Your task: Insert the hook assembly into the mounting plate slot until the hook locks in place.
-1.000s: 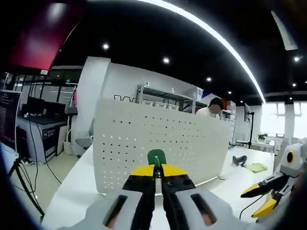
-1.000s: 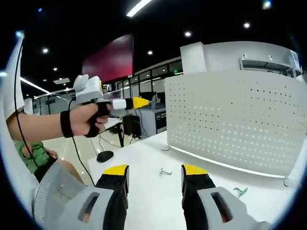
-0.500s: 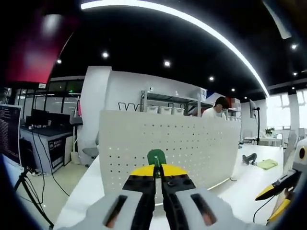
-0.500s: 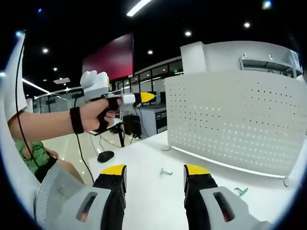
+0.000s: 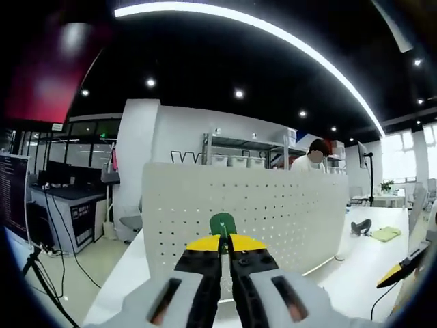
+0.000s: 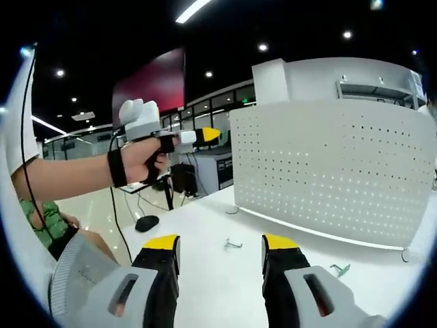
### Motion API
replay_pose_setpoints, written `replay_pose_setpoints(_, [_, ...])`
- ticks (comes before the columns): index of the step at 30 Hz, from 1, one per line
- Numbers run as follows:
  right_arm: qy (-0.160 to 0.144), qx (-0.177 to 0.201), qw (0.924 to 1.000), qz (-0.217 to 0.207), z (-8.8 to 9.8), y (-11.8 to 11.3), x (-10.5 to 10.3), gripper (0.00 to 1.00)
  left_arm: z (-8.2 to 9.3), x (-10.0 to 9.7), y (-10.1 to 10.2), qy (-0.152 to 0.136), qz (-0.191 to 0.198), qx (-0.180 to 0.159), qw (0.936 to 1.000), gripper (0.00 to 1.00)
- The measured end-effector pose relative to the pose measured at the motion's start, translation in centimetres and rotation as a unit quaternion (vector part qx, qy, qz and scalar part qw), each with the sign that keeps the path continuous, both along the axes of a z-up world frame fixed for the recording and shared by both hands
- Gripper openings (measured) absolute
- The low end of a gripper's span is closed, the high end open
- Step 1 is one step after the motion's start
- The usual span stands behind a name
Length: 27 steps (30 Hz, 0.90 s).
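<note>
left gripper [image 5: 224,240]: raised, jaws clamped on green hook [image 5: 222,224] | right gripper [image 6: 222,247]: low, jaws apart

Most of the green hook [image 5: 222,223] is hidden between the closed jaws of the left gripper [image 5: 224,244], so its shape cannot be made out. Two small metal pieces [image 6: 233,244] on the white table [image 6: 205,225] are too small to identify. The pegboard panel [image 6: 328,171] is cut off at the right edge.
</note>
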State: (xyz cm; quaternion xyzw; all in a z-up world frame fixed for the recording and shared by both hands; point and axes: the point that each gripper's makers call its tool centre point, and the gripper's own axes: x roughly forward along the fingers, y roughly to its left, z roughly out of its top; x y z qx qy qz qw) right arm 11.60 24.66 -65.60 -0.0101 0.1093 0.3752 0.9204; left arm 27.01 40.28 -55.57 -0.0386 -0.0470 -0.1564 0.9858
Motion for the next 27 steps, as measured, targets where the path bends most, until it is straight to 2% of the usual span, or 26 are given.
replay_pose_setpoints(20, [0.005, -0.009, 0.9998, -0.015, -0.3, -0.8, 0.1, 0.49, 0.9, 3.1, 1.0, -0.019, 0.025, 0.018, 0.9993, 0.03])
replay_pose_setpoints(27, [0.009, -0.018, 0.9996, -0.019, -0.5, -1.0, 0.0, 0.49, 1.1, 4.0, 1.1, -0.029, 0.035, 0.035, 0.9984, 0.03])
